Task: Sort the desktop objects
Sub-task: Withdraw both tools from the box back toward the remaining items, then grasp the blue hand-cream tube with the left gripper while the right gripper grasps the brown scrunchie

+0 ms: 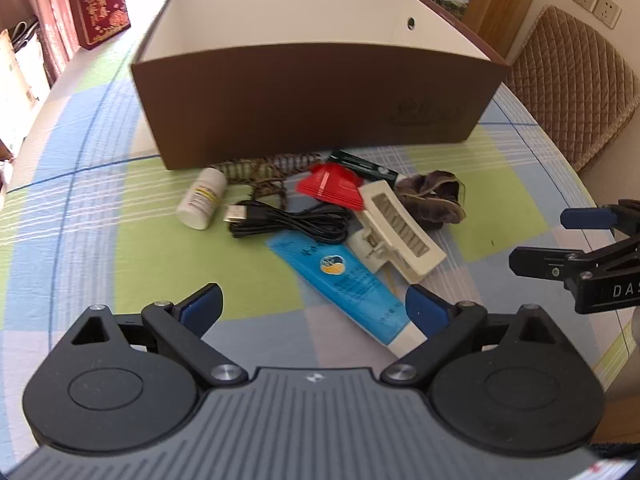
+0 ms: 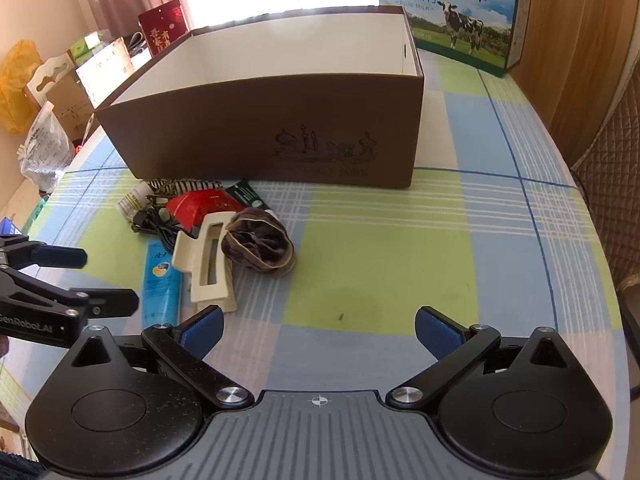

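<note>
From the left wrist view, the left gripper (image 1: 314,306) is held low over the near edge of the tabletop (image 1: 80,208), jaws spread wide apart and empty, with the blue tube (image 1: 340,280) lying between the pads. Just beyond, a white bottle (image 1: 202,198), a black USB cable (image 1: 288,220), a red packet (image 1: 330,188), a cream hair claw (image 1: 400,232) and a brown cloth bundle (image 1: 434,198) are clustered close against the front wall of the open brown box (image 1: 312,108). From the right wrist view, the right gripper (image 2: 319,336) is seen with jaws likewise apart and empty, over bare checked cloth; open room stretches to the right edge, the cluster being left of centre.
</note>
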A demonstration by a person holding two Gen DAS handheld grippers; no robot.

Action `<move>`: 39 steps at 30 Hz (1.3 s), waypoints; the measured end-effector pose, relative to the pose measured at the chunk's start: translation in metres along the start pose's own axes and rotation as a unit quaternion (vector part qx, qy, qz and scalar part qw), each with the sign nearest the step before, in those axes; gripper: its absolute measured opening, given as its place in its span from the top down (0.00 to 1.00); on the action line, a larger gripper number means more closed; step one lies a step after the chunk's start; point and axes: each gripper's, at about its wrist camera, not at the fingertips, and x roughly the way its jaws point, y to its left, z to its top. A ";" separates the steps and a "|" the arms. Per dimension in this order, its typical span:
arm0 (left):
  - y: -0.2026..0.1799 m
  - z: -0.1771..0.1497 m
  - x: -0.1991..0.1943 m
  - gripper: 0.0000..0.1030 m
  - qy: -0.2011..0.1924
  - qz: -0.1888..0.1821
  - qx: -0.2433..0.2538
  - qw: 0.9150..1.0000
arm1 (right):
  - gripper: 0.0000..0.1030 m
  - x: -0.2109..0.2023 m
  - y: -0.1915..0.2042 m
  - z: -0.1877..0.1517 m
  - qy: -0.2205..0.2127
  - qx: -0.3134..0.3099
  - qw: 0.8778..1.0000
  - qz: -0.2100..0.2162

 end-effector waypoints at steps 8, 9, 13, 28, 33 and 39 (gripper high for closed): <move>-0.013 0.002 0.021 0.13 0.014 -0.011 0.000 1.000 | 0.18 0.007 -0.014 -0.002 0.008 0.020 1.000 0.010; -0.015 0.002 0.024 0.14 0.016 -0.011 0.002 1.000 | 0.18 0.007 -0.014 -0.002 0.009 0.021 1.000 0.010; -0.018 0.000 0.034 0.28 0.028 -0.014 0.007 0.999 | 0.18 0.008 -0.017 -0.003 0.011 0.023 1.000 0.012; 0.008 -0.021 0.010 0.71 0.022 -0.006 0.024 0.999 | 0.19 0.013 -0.010 -0.001 0.012 0.005 0.999 0.032; 0.005 -0.014 0.020 0.66 0.017 0.006 0.037 0.999 | 0.19 0.015 -0.004 0.002 0.009 -0.010 0.999 0.042; 0.003 -0.011 0.034 0.70 0.014 0.018 0.052 0.998 | 0.21 0.016 -0.002 0.004 0.000 -0.027 0.998 0.054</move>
